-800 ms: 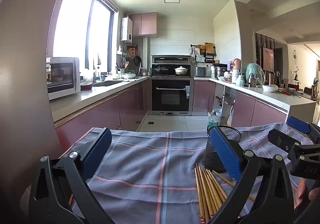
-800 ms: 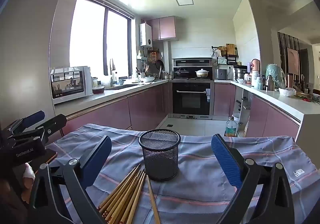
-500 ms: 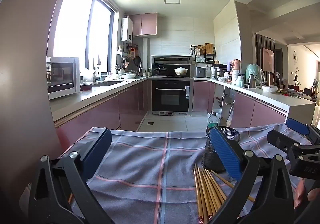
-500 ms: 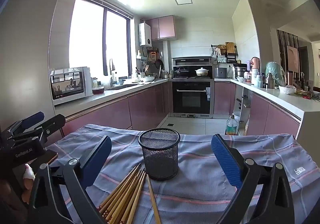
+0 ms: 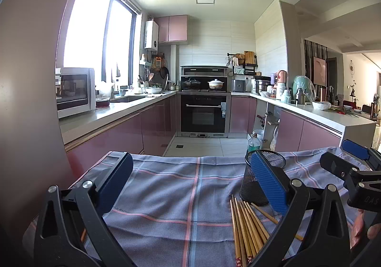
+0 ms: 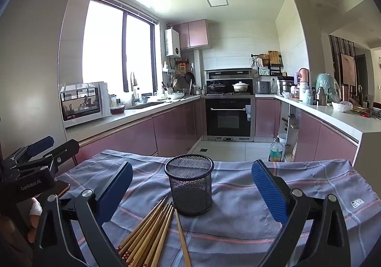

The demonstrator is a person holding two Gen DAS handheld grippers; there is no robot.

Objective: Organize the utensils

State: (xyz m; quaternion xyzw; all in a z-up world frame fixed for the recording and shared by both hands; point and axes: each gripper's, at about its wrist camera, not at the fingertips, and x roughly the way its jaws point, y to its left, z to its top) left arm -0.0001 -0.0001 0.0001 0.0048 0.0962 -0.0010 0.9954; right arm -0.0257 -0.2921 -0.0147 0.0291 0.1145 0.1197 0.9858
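Observation:
A black mesh cup (image 6: 189, 187) stands upright on a grey-blue checked cloth (image 6: 250, 197). It also shows in the left wrist view (image 5: 256, 181), partly behind my left gripper's right finger. Several wooden chopsticks (image 6: 150, 236) lie in a bundle just in front of the cup, also seen in the left wrist view (image 5: 245, 226). My right gripper (image 6: 191, 190) is open and empty, facing the cup. My left gripper (image 5: 190, 183) is open and empty over bare cloth, left of the chopsticks.
The cloth-covered table (image 5: 166, 195) ends at a far edge above the tiled kitchen floor (image 5: 204, 144). Pink cabinets and counters run along both sides, with an oven (image 5: 203, 113) at the back. A plastic bottle (image 6: 276, 150) stands on the floor beyond the table.
The left wrist view has shifted slightly, so the cup and chopsticks sit a little further left in it. Both grippers stay open.

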